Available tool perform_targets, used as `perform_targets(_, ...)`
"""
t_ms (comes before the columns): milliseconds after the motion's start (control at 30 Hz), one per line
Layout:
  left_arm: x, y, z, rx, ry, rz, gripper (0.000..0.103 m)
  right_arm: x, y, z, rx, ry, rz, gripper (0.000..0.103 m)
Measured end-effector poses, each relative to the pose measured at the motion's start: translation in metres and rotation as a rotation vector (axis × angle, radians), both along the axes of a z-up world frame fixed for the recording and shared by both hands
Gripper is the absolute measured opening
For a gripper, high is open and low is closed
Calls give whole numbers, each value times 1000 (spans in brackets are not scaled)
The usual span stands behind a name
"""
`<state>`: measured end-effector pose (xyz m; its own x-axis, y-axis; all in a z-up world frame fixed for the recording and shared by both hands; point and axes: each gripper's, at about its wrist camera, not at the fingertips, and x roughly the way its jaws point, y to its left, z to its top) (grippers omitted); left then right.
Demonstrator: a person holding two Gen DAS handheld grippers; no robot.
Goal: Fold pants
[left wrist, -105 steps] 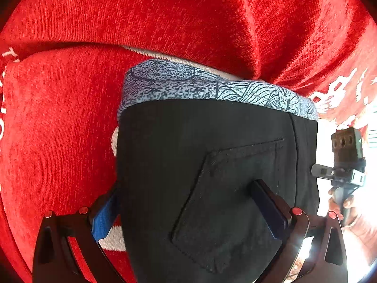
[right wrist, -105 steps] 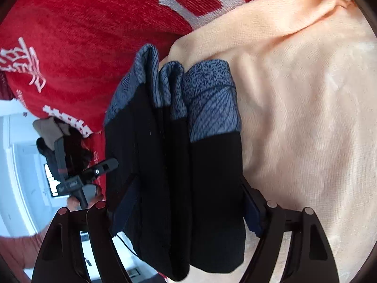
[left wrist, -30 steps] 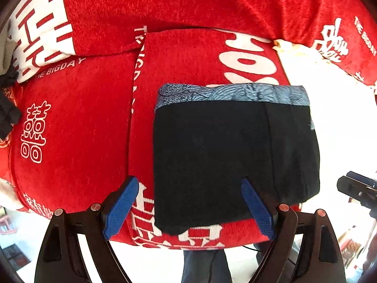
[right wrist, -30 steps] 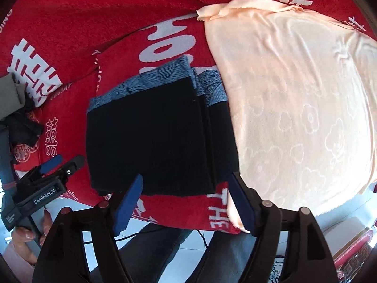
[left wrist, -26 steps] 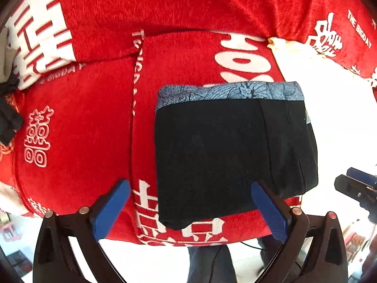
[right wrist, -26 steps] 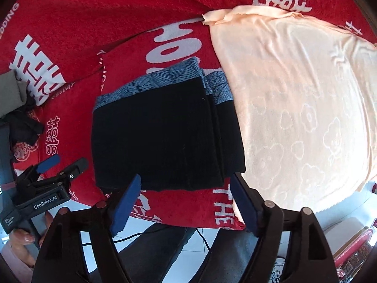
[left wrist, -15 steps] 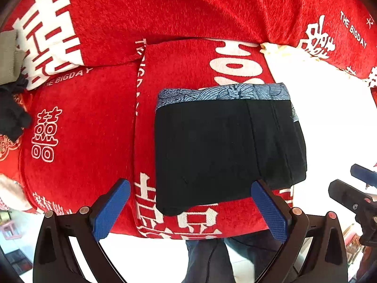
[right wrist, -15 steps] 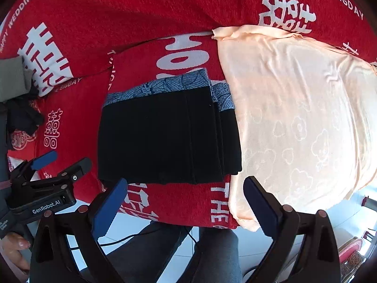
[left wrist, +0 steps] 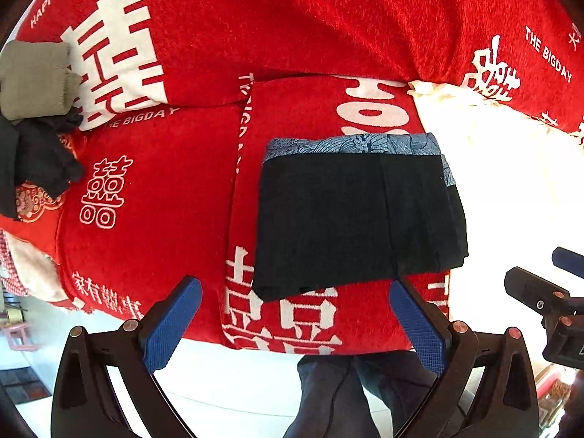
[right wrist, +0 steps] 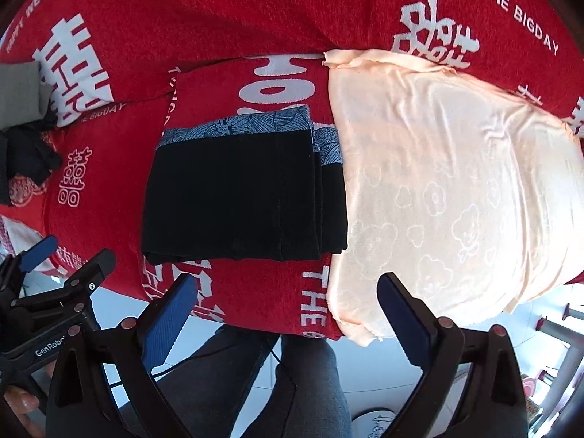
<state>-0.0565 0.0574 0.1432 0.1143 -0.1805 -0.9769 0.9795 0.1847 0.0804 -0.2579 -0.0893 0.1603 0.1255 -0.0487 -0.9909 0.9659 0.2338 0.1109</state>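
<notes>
1. The pants (left wrist: pixel 359 215) are seen folded into a compact black rectangle, with a blue-grey patterned waistband (left wrist: pixel 350 144) along the far edge.
2. The folded pants (right wrist: pixel 242 197) are laid flat on a red cover (left wrist: pixel 175 182) printed with white characters, close to the front edge of the cushion.
3. At the right side of the pants, several stacked layers are shown slightly offset, and that edge is touched by a peach towel (right wrist: pixel 445 182) spread over the cover.
4. The left gripper (left wrist: pixel 292 314) is held apart from the pants, near their front edge, with its jaws spread wide and nothing between the blue pads (left wrist: pixel 171 323).
5. The right gripper (right wrist: pixel 284 314) is likewise held clear of the fabric, with its jaws spread wide and empty.
6. A grey bundle (left wrist: pixel 34 78) and a dark garment (left wrist: pixel 36 162) are seen at the far left of the cover, well apart from the pants.
7. A person's legs in dark trousers (right wrist: pixel 255 383) are visible below the cushion edge.
</notes>
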Motion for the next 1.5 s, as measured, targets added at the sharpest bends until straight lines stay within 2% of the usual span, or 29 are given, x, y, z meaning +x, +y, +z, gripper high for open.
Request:
perform_targets(233, -5, 6, 5, 1, -17, 1, 103, 4, 12, 2, -12, 8, 14, 99)
perform_targets(1500, -12, 5, 8, 2, -20, -20, 103, 10, 7, 6, -31, 33, 47, 99)
